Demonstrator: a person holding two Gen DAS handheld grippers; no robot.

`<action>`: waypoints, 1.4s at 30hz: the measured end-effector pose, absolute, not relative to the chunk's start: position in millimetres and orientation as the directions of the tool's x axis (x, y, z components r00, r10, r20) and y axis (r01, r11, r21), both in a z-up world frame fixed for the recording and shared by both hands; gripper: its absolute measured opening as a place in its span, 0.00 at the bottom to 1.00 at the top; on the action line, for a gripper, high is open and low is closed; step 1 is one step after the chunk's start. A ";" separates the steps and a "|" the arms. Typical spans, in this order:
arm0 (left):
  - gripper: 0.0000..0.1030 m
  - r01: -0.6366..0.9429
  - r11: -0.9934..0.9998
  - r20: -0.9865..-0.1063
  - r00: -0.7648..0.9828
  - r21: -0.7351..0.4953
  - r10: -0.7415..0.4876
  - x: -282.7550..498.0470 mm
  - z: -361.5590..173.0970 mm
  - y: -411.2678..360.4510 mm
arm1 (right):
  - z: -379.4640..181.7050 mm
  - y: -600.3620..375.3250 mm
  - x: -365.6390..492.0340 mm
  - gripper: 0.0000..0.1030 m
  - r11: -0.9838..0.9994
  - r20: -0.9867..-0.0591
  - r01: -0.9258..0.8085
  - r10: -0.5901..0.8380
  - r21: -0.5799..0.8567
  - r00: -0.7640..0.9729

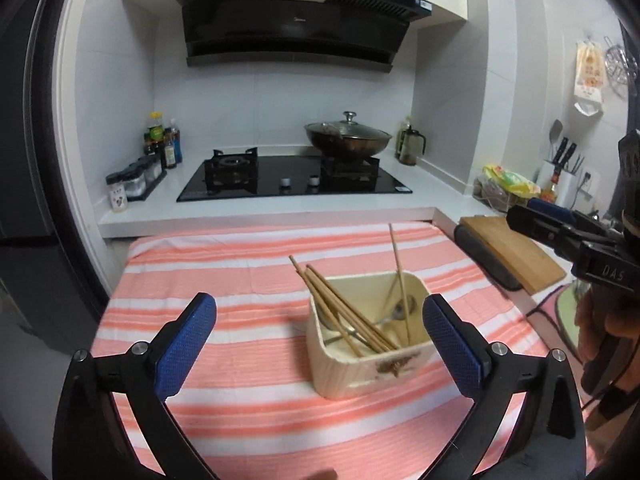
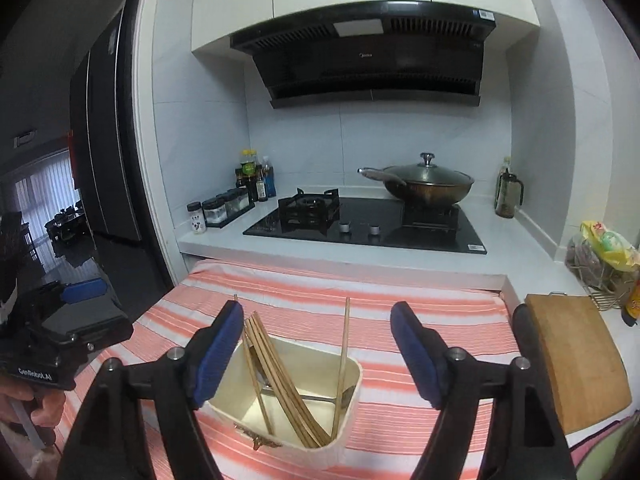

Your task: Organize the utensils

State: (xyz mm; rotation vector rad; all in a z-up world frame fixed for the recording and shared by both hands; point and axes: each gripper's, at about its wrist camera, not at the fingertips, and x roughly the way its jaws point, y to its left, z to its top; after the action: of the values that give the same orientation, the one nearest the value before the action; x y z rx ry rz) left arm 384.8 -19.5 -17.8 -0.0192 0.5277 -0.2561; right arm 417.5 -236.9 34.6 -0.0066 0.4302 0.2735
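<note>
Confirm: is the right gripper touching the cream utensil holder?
Apart. In the left wrist view the right gripper hangs up at the right, with striped cloth plainly between it and the holder. Both grippers are open and empty.
</note>
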 end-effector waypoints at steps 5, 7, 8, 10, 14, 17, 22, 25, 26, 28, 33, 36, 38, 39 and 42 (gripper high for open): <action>1.00 0.165 0.983 -0.502 0.846 -0.073 -0.180 334.4 -47.4 -28.8 | 15.6 -251.4 342.4 1.00 0.982 -0.339 -0.176 0.189 0.069 0.922; 1.00 0.091 0.995 -0.517 0.850 -0.041 -0.099 319.2 -56.2 -34.9 | -3.7 -255.4 322.9 1.00 0.988 -0.382 -0.136 0.153 0.071 0.911; 1.00 0.058 0.998 -0.518 0.853 -0.027 -0.063 311.7 -58.7 -37.0 | -11.6 -258.9 314.0 1.00 0.990 -0.400 -0.117 0.138 0.077 0.906; 1.00 0.028 0.999 -0.502 0.864 -0.031 -0.040 295.7 -60.4 -38.1 | -23.8 -265.5 296.5 1.00 0.991 -0.421 -0.097 0.127 0.094 0.898; 1.00 0.065 0.995 -0.504 0.859 -0.079 -0.096 273.3 -54.9 -36.9 | -29.0 -267.0 266.4 1.00 0.995 -0.454 -0.065 0.094 0.080 0.886; 1.00 0.057 0.997 -0.488 0.870 -0.057 -0.077 260.9 -48.6 -39.8 | -22.4 -258.8 249.5 1.00 0.995 -0.449 -0.073 0.094 0.063 0.888; 1.00 0.054 0.998 -0.478 0.877 -0.026 -0.060 244.9 -38.3 -43.0 | -7.2 -238.9 228.2 1.00 0.995 -0.422 -0.100 0.102 0.027 0.901; 1.00 0.057 0.998 -0.462 0.885 -0.017 -0.059 234.1 -31.0 -41.4 | -1.9 -229.0 223.6 1.00 0.994 -0.430 -0.106 0.105 0.020 0.897; 1.00 0.062 0.998 -0.458 0.887 -0.017 -0.063 230.9 -28.9 -41.3 | -0.9 -226.7 224.5 1.00 0.995 -0.443 -0.098 0.095 0.017 0.892; 1.00 0.064 0.998 -0.447 0.892 -0.004 -0.059 224.2 -25.4 -43.1 | 1.8 -222.8 221.7 1.00 0.996 -0.449 -0.091 0.089 0.017 0.889; 1.00 0.045 0.998 -0.437 0.899 0.054 -0.017 213.3 -21.8 -51.2 | 6.8 -214.5 209.2 1.00 0.995 -0.452 -0.095 0.088 0.006 0.888; 1.00 0.034 0.996 -0.437 0.899 0.081 0.005 209.6 -19.8 -52.3 | 11.8 -212.1 202.7 1.00 0.997 -0.450 -0.078 0.064 -0.012 0.891; 1.00 0.033 0.997 -0.443 0.896 0.075 0.004 207.4 -17.7 -49.9 | 16.2 -210.8 199.2 1.00 0.997 -0.445 -0.073 0.057 -0.019 0.894; 1.00 0.032 0.997 -0.446 0.895 0.069 0.003 206.2 -16.2 -48.4 | 18.4 -210.7 197.2 1.00 0.997 -0.440 -0.073 0.056 -0.021 0.896; 1.00 0.028 0.998 -0.451 0.893 0.060 0.002 201.9 -12.8 -44.8 | 24.1 -209.2 191.9 1.00 0.997 -0.429 -0.068 0.052 -0.023 0.902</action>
State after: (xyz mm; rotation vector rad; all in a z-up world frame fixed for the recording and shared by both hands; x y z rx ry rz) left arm 201.9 -44.8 -12.8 0.0654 0.4675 -0.0134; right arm 191.9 -209.2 24.1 -0.0374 0.4425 0.0617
